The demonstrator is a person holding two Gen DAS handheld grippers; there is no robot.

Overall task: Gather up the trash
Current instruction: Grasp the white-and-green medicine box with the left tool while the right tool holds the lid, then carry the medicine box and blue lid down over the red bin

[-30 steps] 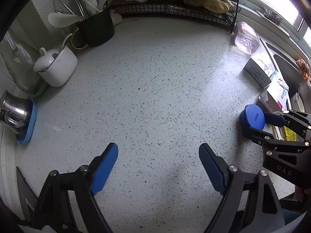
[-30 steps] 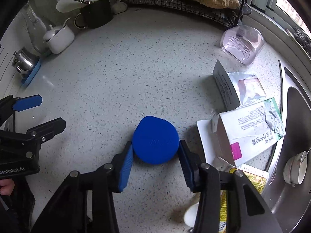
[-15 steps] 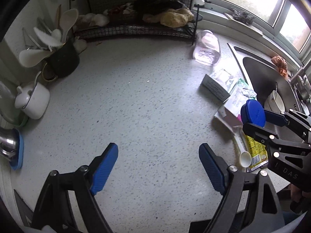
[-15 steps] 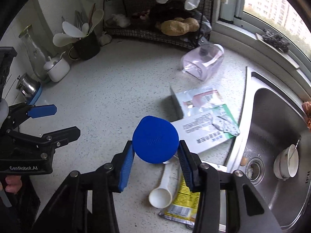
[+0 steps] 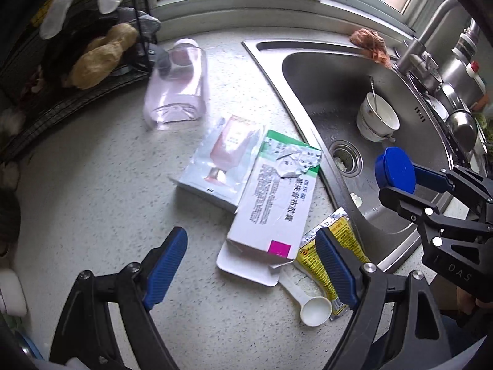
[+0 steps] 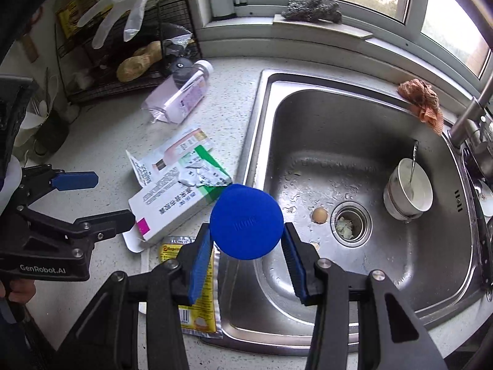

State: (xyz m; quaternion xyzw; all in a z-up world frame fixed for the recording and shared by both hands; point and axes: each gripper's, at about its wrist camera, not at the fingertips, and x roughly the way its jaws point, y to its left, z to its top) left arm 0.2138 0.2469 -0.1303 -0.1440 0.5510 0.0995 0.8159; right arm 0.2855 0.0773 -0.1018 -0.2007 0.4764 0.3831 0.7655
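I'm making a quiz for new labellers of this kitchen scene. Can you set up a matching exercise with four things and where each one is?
Things:
1. round blue plastic lid
2. white ceramic bowl with a spoon
3. clear pinkish plastic bottle
4. white plastic measuring scoop

Places:
A. lying on its side on the counter near the wire rack
B. standing inside the steel sink
C. clamped in the right tool
D. on the counter beside the yellow foil sachet

Pairs: 1-C, 2-B, 3-A, 4-D
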